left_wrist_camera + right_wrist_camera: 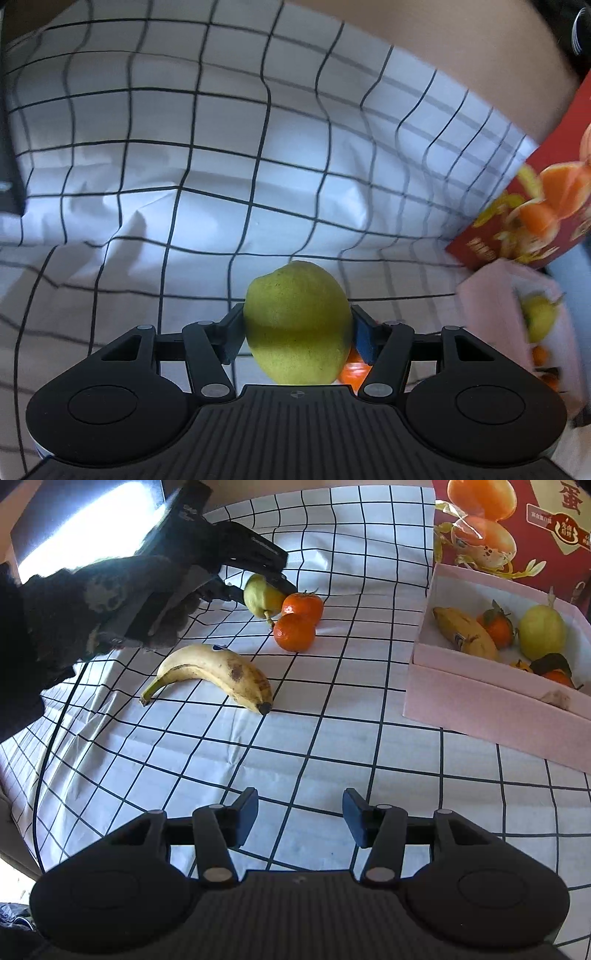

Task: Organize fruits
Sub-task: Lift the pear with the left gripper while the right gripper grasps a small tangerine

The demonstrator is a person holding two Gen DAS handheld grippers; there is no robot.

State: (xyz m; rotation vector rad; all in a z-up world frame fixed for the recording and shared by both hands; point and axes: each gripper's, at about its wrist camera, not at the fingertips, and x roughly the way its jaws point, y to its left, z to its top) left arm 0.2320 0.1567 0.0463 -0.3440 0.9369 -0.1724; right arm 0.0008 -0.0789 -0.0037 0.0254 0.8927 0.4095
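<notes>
My left gripper is shut on a green pear and holds it over the checked cloth; in the right wrist view the same pear sits in that gripper beside two tangerines. A spotted banana lies on the cloth in front of them. A pink box at the right holds a banana, a pear and tangerines. My right gripper is open and empty above the near cloth.
A red carton printed with fruit stands behind the pink box; it also shows in the left wrist view. The white checked cloth covers the table. A dark object lies at the cloth's left edge.
</notes>
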